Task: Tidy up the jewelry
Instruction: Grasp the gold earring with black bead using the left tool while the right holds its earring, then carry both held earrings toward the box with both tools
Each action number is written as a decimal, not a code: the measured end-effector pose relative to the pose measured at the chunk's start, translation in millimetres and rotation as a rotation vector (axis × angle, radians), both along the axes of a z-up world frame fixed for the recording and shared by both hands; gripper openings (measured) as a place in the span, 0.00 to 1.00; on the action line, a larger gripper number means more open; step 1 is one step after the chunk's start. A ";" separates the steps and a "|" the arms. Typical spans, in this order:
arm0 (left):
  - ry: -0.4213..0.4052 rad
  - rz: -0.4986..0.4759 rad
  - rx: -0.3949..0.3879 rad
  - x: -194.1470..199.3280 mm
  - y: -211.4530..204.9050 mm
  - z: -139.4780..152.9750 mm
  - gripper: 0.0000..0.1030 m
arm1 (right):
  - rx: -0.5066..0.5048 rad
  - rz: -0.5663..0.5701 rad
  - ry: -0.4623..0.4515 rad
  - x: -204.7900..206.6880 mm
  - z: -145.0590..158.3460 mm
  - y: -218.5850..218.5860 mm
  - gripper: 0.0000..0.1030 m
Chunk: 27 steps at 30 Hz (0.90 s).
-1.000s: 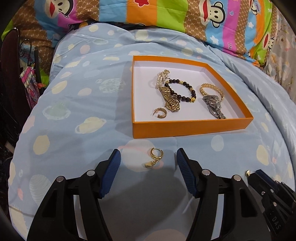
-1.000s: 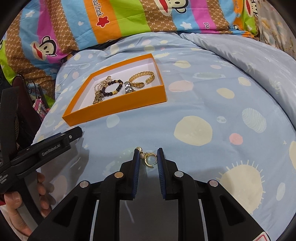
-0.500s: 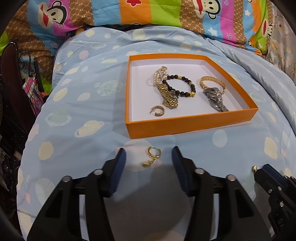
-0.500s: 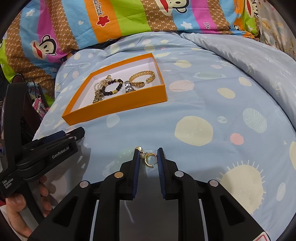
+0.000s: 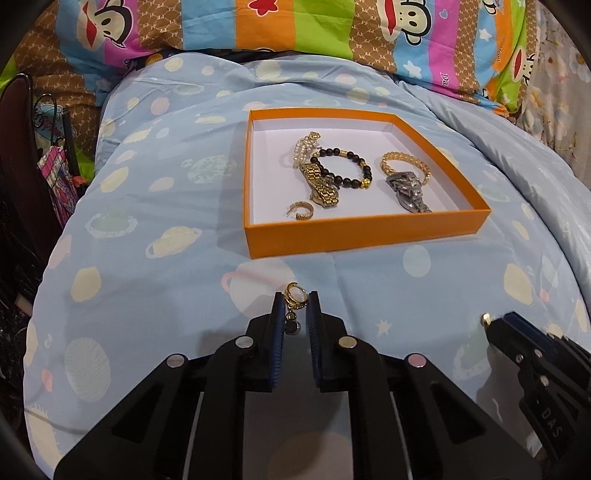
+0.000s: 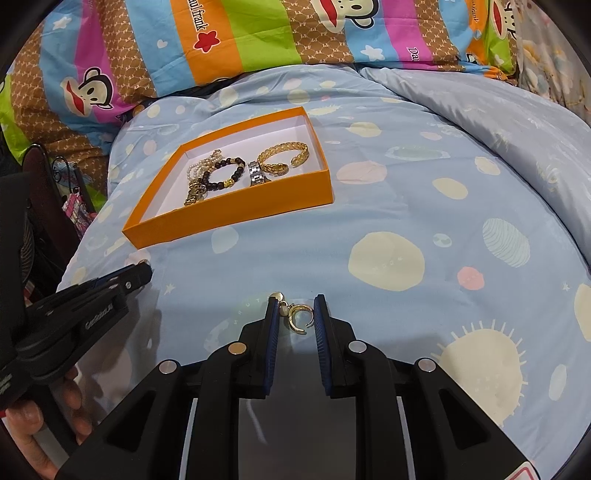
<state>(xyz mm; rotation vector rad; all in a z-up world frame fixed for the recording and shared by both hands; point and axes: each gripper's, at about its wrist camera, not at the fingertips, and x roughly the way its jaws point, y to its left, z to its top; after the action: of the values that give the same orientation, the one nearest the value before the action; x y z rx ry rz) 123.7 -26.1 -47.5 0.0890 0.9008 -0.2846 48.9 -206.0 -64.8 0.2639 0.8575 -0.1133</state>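
Observation:
An orange box [image 5: 369,236] with a white floor lies on the blue bedspread; it also shows in the right wrist view [image 6: 229,218]. Inside are a pearl bracelet [image 5: 304,149], a black bead bracelet [image 5: 345,168], a gold watch [image 5: 321,188], a gold cuff [image 5: 404,166], a silver watch [image 5: 408,192] and a gold hoop earring [image 5: 303,211]. My left gripper [image 5: 294,304] is shut on a gold drop earring [image 5: 294,299], held above the bedspread in front of the box. My right gripper [image 6: 295,310] is shut on a gold crescent earring [image 6: 299,317].
A striped monkey-print pillow [image 5: 295,26] lies behind the box. A dark bag and clutter [image 5: 33,177] sit off the bed's left edge. The right gripper's tip [image 5: 517,332] shows at lower right in the left wrist view, the left gripper [image 6: 74,314] at left in the right wrist view.
My left gripper was open around the drop earring on the bedspread; it has closed on it and lifted it. The right gripper keeps its hold on the crescent earring.

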 end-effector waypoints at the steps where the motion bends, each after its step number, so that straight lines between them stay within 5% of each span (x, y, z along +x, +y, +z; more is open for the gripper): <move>1: 0.000 -0.003 -0.002 -3.2 0.8 0.4 0.11 | -0.006 0.001 -0.004 -0.3 0.9 0.5 0.18; 27: -0.021 0.001 -0.061 -19.6 19.3 21.3 0.11 | -0.065 0.052 -0.058 11.2 21.6 26.0 0.18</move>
<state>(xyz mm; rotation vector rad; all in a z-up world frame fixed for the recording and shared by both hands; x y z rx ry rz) 104.1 -6.8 -26.2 0.0355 0.8710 -0.3097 60.1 -180.0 -43.3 0.1831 0.8010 -0.0845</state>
